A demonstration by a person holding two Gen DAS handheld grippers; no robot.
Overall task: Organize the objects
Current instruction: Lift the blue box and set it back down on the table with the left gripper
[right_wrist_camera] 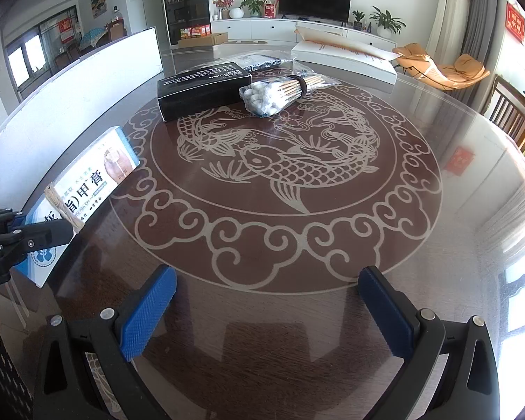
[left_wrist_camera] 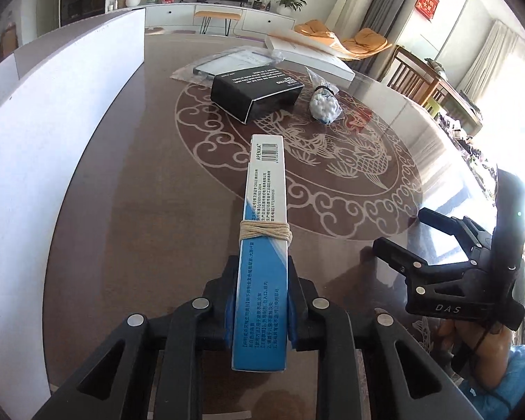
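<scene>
While my left claw (left_wrist_camera: 259, 309) pinches string-tied box (left_wrist_camera: 262, 252) near its tail end, long overhang may lever it loose, probably onto desk (right_wrist_camera: 420, 245); right claw (right_wrist_camera: 267, 309) wide open, empty.

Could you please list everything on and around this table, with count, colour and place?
blue-and-white box: one, string-wrapped, held off the table in the left tongs
black box: one, far side of the table
cotton swab bundle: one, white tips, bagged, right of the black box
flat white box: one, far edge
white panel: one, table's left edge
table: one, brown, fish motif
left tongs: one, black, shut on the box
right tongs: one, blue pads, open, nothing between them
</scene>
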